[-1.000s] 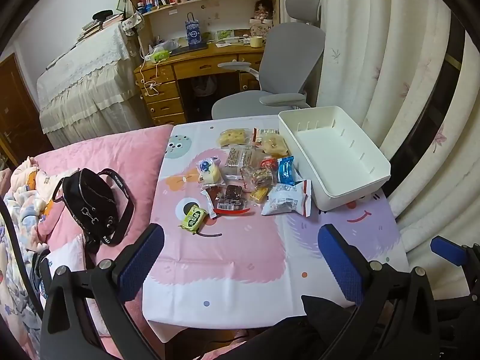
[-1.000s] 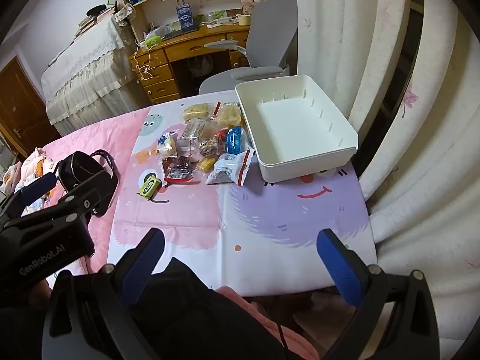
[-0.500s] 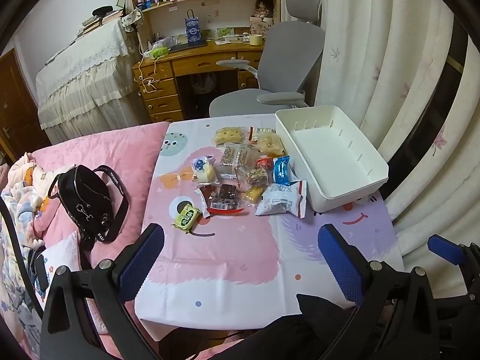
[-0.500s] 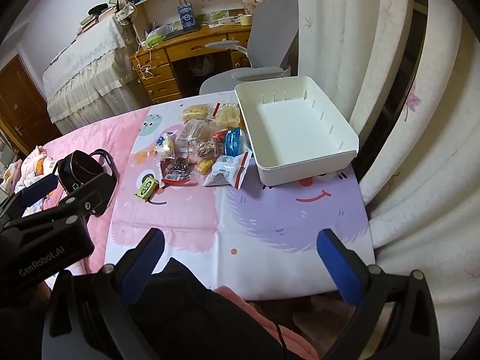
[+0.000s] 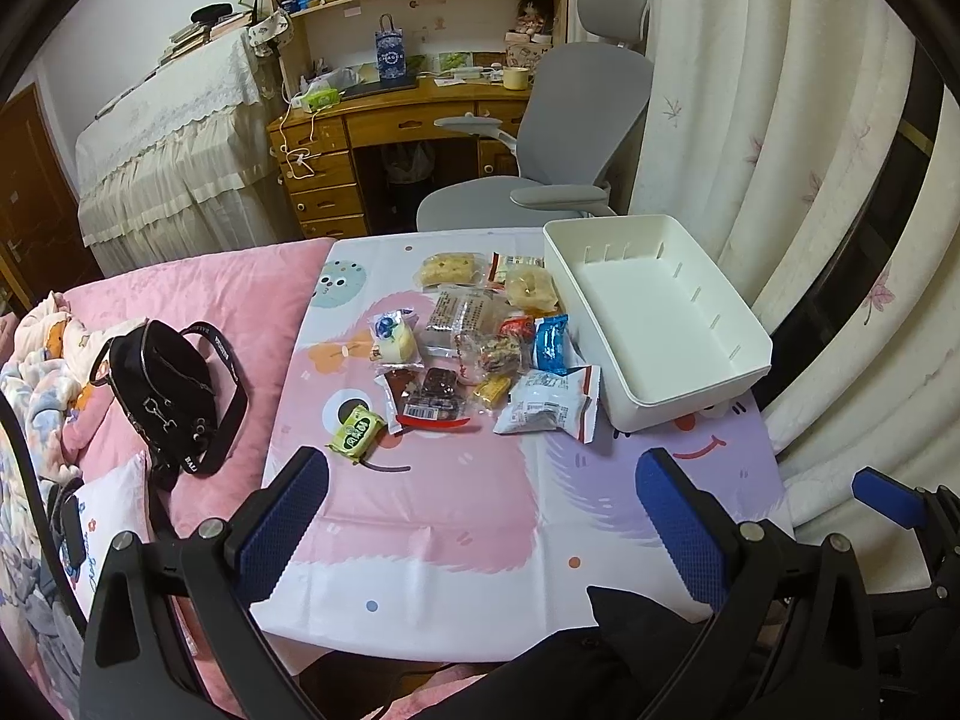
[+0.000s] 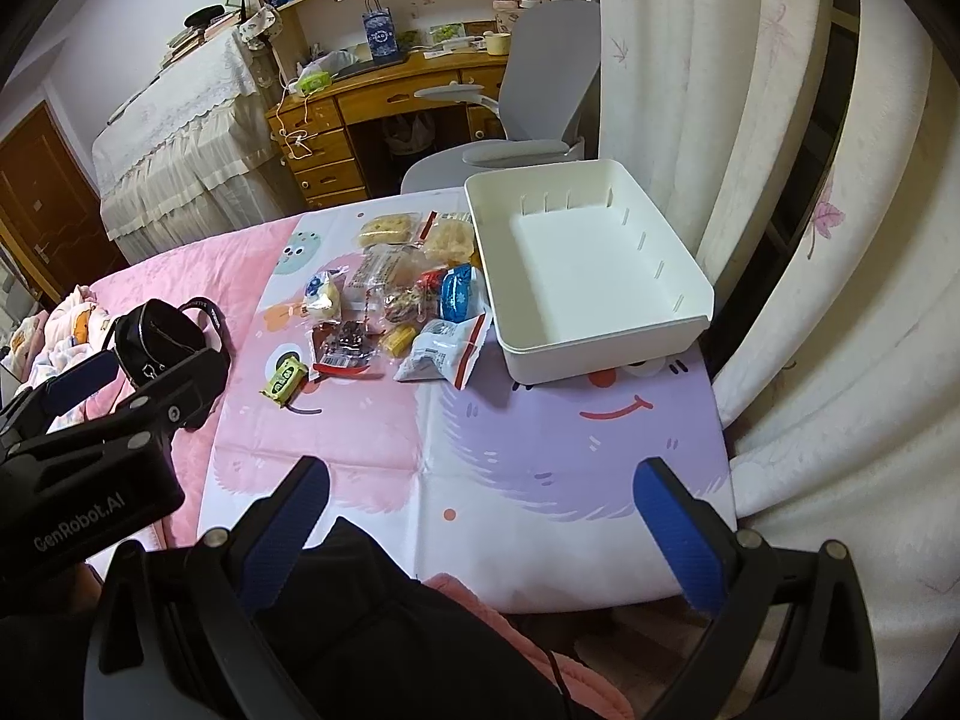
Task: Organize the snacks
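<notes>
Several wrapped snacks lie in a loose heap [image 5: 480, 336] [image 6: 396, 294] on a small table with a pink and purple cartoon cloth [image 5: 420, 498] [image 6: 540, 450]. A green packet [image 5: 355, 432] [image 6: 283, 380] lies nearest at the left; a white and red packet [image 5: 549, 405] [image 6: 444, 348] lies beside the bin. The white plastic bin [image 5: 744, 330] [image 6: 690, 282] stands empty at the right of the heap. My left gripper [image 5: 480, 516] and right gripper [image 6: 480, 522] both hang open above the near end of the table, well short of the snacks, holding nothing.
A black handbag [image 5: 162, 390] [image 6: 162, 336] rests on the pink bed left of the table. A grey office chair [image 5: 564, 138] and a wooden desk [image 5: 390, 120] stand behind. Curtains [image 5: 780, 120] hang close on the right. Dark clothing [image 6: 372, 618] lies under the grippers.
Both views have drifted a little: the table and snacks sit slightly lower and nearer in the left wrist view. Both grippers stay open; nothing on the table moved.
</notes>
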A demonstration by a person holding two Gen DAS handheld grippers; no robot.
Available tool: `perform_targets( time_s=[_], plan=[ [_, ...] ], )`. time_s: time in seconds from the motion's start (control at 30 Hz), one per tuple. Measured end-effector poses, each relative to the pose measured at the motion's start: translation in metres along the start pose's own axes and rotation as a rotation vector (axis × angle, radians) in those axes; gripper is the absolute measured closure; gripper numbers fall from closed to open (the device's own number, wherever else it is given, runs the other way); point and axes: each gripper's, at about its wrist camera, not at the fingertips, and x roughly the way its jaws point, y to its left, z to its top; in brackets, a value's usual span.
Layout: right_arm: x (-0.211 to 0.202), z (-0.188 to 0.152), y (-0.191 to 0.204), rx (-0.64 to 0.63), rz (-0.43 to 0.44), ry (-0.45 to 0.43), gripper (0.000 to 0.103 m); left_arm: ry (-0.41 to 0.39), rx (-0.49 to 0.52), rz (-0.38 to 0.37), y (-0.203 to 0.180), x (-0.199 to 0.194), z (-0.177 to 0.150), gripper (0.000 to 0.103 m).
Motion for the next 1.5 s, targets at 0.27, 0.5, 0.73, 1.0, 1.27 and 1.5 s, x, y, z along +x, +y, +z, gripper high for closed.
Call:
perform_targets(
  time_s=[0.27,0.5,0.73,1.0,1.27,1.5],
  plan=[
    [0.007,0.003,-0.012,-0.033,0.011,0.013,0.002,0.028,-0.045,0.018,-0.008,0.003,-0.009,0.001],
    [0.010,-0.002,-0.014,-0.067,0.030,0.023,0.002,0.048,-0.080,0.053,-0.008,0.000,-0.018,0.001],
    [0.009,-0.006,-0.014,-0.096,0.053,0.026,0.002,0.055,-0.103,0.082,-0.009,-0.008,-0.026,0.001],
    [0.007,-0.010,-0.014,-0.122,0.085,0.028,0.002,0.059,-0.129,0.116,-0.008,-0.016,-0.032,0.001],
    [0.008,-0.009,-0.012,-0.129,0.098,0.030,0.002,0.047,-0.123,0.094,-0.009,-0.016,-0.029,0.001],
    [0.011,-0.005,-0.005,-0.119,0.089,0.038,0.002,0.041,-0.101,0.065,-0.004,-0.011,-0.021,0.001]
  ],
)
